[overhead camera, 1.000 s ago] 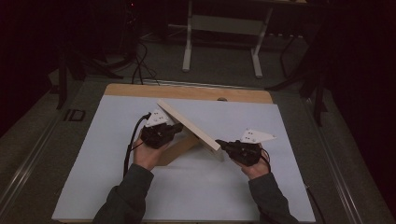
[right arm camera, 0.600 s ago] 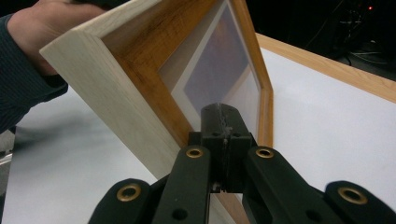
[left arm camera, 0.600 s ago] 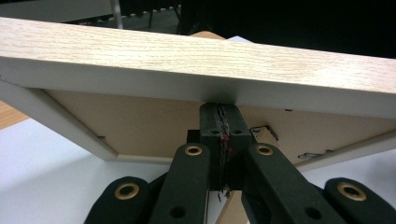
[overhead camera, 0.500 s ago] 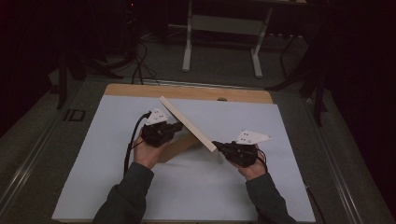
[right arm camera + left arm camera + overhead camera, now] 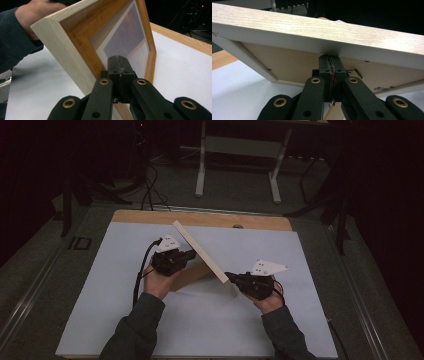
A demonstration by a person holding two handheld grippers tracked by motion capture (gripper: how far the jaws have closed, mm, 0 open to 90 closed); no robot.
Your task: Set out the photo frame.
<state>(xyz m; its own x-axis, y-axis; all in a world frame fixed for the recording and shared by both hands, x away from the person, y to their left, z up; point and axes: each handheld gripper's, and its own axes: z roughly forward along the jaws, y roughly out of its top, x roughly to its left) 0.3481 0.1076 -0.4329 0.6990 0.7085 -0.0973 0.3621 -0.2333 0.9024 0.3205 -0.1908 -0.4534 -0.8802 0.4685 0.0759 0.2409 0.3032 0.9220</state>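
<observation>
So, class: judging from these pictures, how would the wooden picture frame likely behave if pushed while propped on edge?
The picture frame looks stiff: its wooden rails stay straight. Tilted on one edge, it would probably tip flat. Its pane looks like glass, so likely fragile.

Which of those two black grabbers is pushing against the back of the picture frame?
The left gripper: its shut jaws meet the picture frame from behind, by the brown backing. The right gripper faces the glass front.

Picture frame (image 5: pixel 200 251) tilted on edge, front face turned away in high view; lower edge hidden behind left tool (image 5: pixel 186 255) and hand. Left tool view: both frame ends cut off by picture sides, contact of tool tip with frame back hard to tell. Right tool (image 5: pixel 117 65) view: picture behind glass washed out, subject unreadable; frame top cut off at edge. Room beyond surface (image 5: pixel 310 320) too dark to make out
</observation>
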